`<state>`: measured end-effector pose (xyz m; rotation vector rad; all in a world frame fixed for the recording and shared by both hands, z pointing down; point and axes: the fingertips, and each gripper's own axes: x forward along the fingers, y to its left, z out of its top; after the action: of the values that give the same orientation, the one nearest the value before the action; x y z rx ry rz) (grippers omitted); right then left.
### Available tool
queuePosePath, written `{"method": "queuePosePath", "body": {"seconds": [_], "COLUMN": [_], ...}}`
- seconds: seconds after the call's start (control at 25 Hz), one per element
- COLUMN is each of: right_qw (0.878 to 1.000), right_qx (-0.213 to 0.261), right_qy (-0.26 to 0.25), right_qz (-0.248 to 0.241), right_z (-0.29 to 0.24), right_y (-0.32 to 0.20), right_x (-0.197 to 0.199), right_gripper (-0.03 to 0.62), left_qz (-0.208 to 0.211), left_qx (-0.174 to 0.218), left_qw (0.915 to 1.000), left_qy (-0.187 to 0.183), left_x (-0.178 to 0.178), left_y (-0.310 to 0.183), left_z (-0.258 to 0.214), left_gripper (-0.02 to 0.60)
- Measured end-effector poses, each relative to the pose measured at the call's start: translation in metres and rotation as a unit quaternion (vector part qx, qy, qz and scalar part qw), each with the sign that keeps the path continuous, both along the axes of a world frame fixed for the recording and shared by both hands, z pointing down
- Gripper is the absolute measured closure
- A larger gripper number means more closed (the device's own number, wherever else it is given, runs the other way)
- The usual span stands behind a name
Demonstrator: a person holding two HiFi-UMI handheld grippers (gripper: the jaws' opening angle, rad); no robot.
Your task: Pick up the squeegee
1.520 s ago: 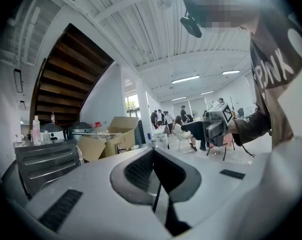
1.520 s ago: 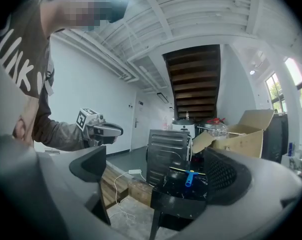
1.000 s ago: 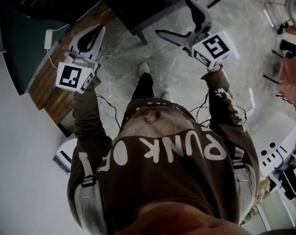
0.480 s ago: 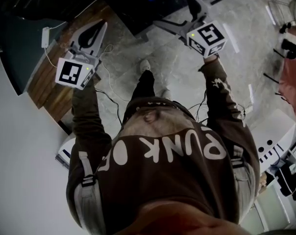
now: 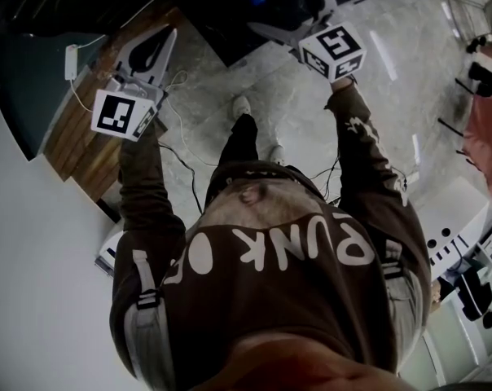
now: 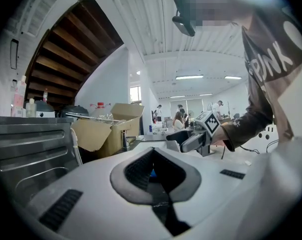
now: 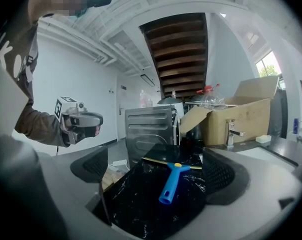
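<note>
right tongs (image 7: 157, 170): spread wide, empty, above the black counter (image 7: 126, 206)
squeegee (image 7: 171, 182): flat just ahead, between the jaws, blue handle nearest
left tongs (image 6: 153, 176): pressed together, empty
tip: lower, straddle the handle mid-length, then squeeze

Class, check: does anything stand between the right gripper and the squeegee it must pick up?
Nothing visible does. The squeegee lies on the black countertop, its blue handle pointing toward the right gripper, whose jaws stand apart. Only bare surface lies between them.
</note>
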<state>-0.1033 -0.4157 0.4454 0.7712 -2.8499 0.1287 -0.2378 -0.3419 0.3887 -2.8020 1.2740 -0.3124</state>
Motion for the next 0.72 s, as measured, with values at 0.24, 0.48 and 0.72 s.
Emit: {"method": "queuePosePath", "body": {"seconds": [0.24,0.48,0.72], "right_qw": [0.999,0.998,0.996], "right_qx": [-0.02,-0.038,-0.058], "right_qy": [0.013,0.023,0.041], "right_qz": [0.022,0.043,0.063], "right_z": [0.032,0.057,0.083], "right_y": [-0.029,-0.059,-0.08], "right_x": [-0.01,-0.025,-0.037], "right_gripper": [0.034,0.049,0.075], "left_qz": [0.006,0.012,0.016], "left_qx": [-0.007,-0.008,-0.013], "left_qw": [0.9999,0.9999,0.9998], "left_qy": [0.006,0.009,0.009], "left_x": [-0.005,-0.007,-0.008], "left_y": [-0.016,-0.025,-0.035], "left_z": [0.011,0.015,0.022], "left_gripper": [0.58,0.58,0.58]}}
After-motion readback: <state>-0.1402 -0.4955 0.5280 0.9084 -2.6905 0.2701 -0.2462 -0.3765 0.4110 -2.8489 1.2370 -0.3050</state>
